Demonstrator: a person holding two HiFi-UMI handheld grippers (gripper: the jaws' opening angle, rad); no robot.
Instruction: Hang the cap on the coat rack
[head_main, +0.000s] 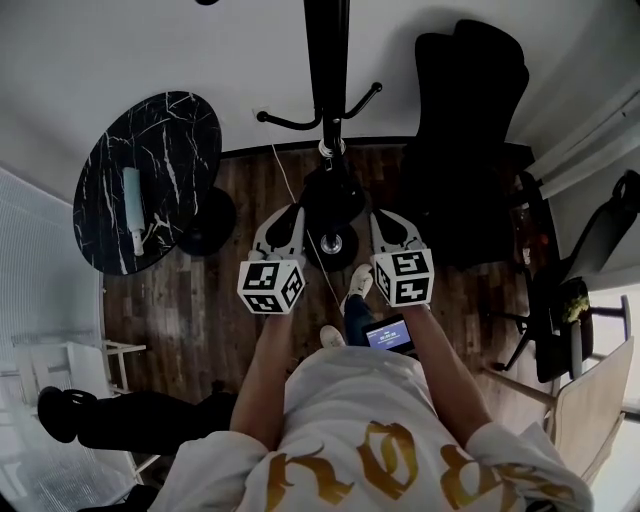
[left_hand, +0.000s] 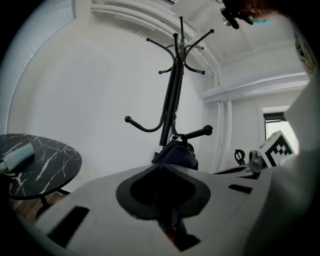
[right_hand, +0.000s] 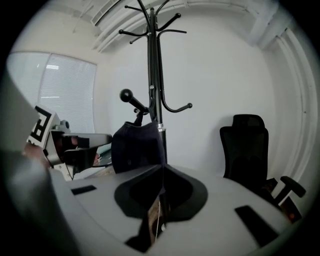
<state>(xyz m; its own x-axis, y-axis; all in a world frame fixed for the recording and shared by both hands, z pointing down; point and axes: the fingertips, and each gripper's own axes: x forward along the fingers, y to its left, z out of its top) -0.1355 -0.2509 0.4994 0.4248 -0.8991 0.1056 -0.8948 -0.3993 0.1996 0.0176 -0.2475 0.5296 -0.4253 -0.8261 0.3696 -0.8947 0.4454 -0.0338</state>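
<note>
Treat cap (right_hand: 137, 147) as apparently hung on coat rack (right_hand: 152, 60) at 12 o'clock. With left gripper (left_hand: 161, 166) and right gripper (right_hand: 163, 166) clenched empty, back off toward 6 o'clock.

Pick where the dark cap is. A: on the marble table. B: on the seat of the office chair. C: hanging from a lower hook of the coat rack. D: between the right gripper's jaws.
C: the right gripper view shows the cap hanging off a lower hook of the coat rack.

Both arms stretched forward, left claw (head_main: 285, 216) and right claw (head_main: 386, 219) side by side, jaws together.
</note>
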